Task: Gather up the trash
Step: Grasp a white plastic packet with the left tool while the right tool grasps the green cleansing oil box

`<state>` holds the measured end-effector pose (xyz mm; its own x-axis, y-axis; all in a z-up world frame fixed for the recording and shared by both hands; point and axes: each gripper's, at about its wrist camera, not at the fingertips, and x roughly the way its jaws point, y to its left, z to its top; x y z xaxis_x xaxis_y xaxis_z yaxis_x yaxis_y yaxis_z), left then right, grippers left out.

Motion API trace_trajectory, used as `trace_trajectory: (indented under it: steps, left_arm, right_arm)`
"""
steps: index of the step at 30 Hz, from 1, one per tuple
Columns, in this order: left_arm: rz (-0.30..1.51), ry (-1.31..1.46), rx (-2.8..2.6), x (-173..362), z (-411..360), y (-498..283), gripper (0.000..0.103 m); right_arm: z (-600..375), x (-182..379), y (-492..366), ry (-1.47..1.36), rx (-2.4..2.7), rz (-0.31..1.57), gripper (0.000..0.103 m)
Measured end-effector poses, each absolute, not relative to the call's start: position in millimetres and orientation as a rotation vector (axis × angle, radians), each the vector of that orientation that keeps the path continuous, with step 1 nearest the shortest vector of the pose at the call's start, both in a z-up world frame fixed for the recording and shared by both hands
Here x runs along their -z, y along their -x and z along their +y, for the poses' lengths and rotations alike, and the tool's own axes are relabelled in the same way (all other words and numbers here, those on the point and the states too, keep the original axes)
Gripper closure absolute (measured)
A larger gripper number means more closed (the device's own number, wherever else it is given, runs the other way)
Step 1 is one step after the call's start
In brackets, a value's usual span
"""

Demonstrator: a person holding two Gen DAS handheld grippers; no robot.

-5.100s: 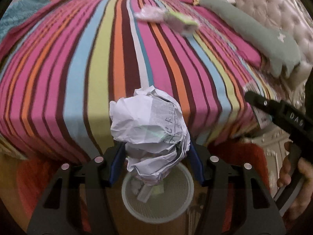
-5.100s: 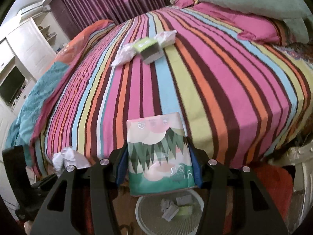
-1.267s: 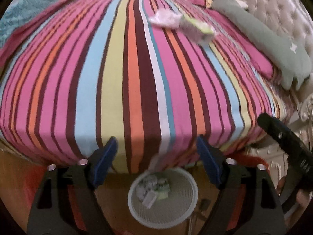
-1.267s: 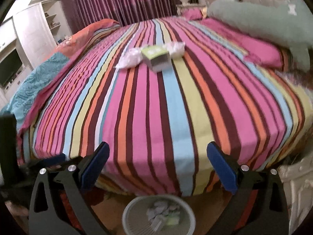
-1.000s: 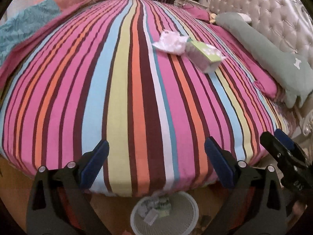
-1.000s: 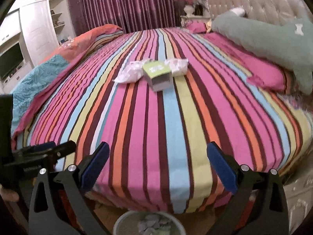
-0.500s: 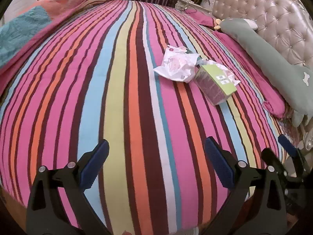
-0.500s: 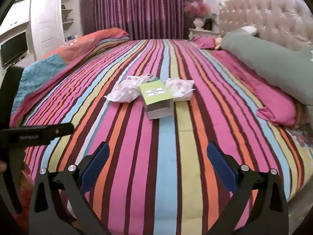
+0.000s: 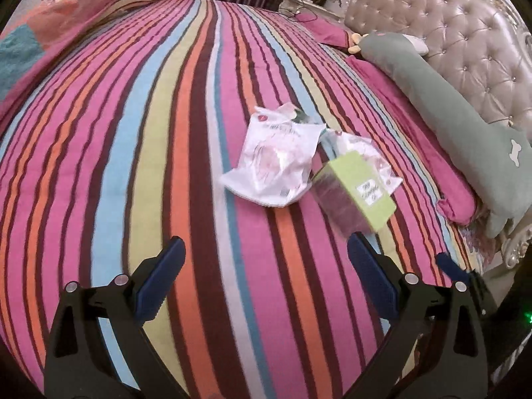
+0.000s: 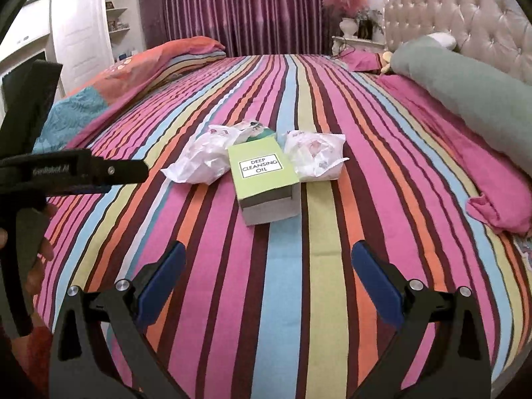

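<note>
Both tongs, left (image 9: 264, 259) and right (image 10: 267, 266), hover wide and empty over the striped bed (image 10: 286, 299). Ahead lies a green cardboard box (image 10: 266, 183), with a crumpled plastic wrapper (image 10: 202, 161) touching each side.

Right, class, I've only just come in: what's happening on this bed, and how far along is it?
A person is clearing trash off a striped bed with a handheld gripper in each hand. Both the left gripper and right gripper are open and empty, pointed at what remains mid-bed: a green box labelled "Deep Cleansing Oil", with a crumpled wrapper on its left and another wrapper on its right. Neither gripper touches anything yet. A long green pillow lies by the headboard.
</note>
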<state>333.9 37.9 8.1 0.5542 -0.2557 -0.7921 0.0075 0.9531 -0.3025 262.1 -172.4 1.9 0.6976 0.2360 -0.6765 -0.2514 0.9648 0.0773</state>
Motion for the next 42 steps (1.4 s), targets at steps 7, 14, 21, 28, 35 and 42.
trace_trajectory:
  steps: [7,14,21,28,35,42]
  left_arm:
    - [0.997,0.251,0.183,-2,30,-369,0.008]
    - [1.03,0.244,0.19,11,25,-399,0.008]
    - [1.053,0.165,0.209,16,16,-423,0.008]
    - [1.079,0.1,0.207,24,8,-440,0.008]
    - [1.12,0.084,0.154,42,6,-455,0.008]
    - [1.11,0.033,0.109,46,1,-458,0.008]
  right_arm:
    - [-171,7,-283,0.041,-0.304,0.771,0.008]
    - [-172,12,-300,0.062,-0.328,0.776,0.008]
    - [-172,14,-315,0.051,-0.359,0.787,0.008]
    - [-163,18,-329,0.067,-0.381,0.796,0.008]
    - [-158,23,-341,0.057,-0.37,0.82,0.029]
    - [-153,30,-352,0.024,-0.373,0.859,0.044]
